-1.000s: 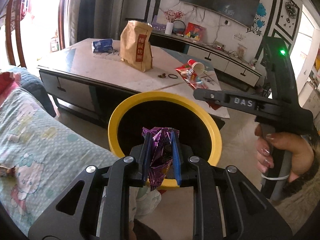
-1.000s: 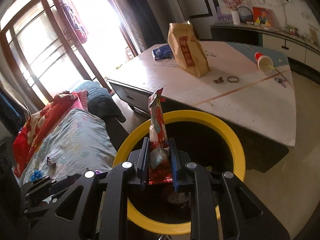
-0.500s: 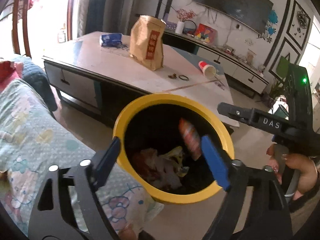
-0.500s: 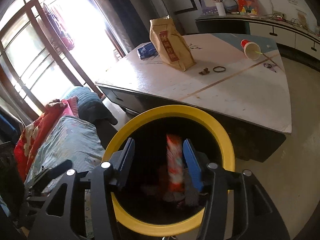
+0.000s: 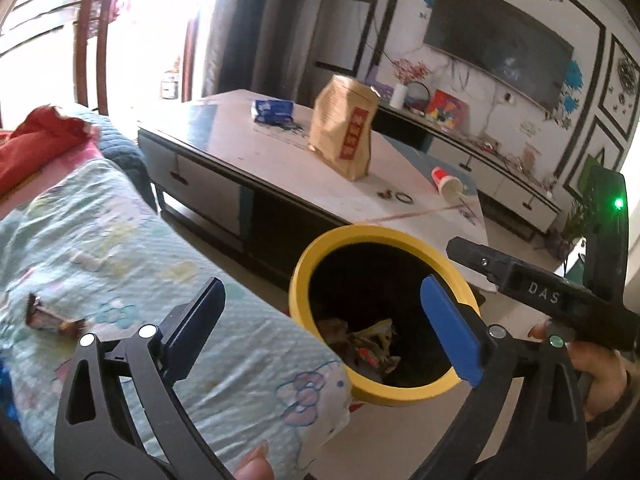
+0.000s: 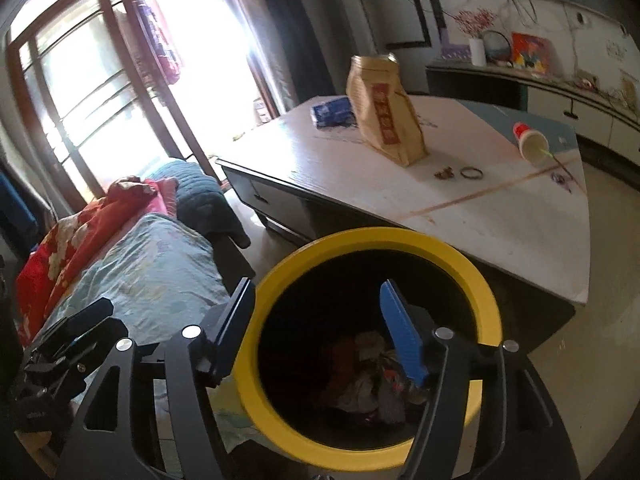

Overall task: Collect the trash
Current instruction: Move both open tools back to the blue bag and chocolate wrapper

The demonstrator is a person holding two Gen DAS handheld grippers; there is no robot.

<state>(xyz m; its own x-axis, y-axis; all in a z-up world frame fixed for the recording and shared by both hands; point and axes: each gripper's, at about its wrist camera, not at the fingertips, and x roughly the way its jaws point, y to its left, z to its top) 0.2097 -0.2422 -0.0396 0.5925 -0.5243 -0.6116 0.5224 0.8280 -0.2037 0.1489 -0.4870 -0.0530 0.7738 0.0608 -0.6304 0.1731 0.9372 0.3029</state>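
My left gripper [image 5: 320, 320] and right gripper [image 6: 320, 332] both gape empty over the bin [image 6: 486, 292], wrappers inside. A wrapper [image 5: 50, 320] lies on the bedspread (easy to snag cloth); the far cup [image 6: 530, 142] could roll off the table [image 6: 500, 216].

Living rm, daylight blowing out thru big wood-framed window [image 6: 100, 92] w/ dark curtain [image 6: 288, 28] beside it. Low coffee table [image 5: 280, 168], pale top, dark base w/ drawers, centre of rm. Sofa [image 5: 120, 256] w/ light-blue patterned cover, red blanket [image 6: 76, 236] at far end. TV [image 5: 496, 48] on white wall above long low cabinet [image 5: 500, 184]. Pale tile floor [image 6: 600, 320].
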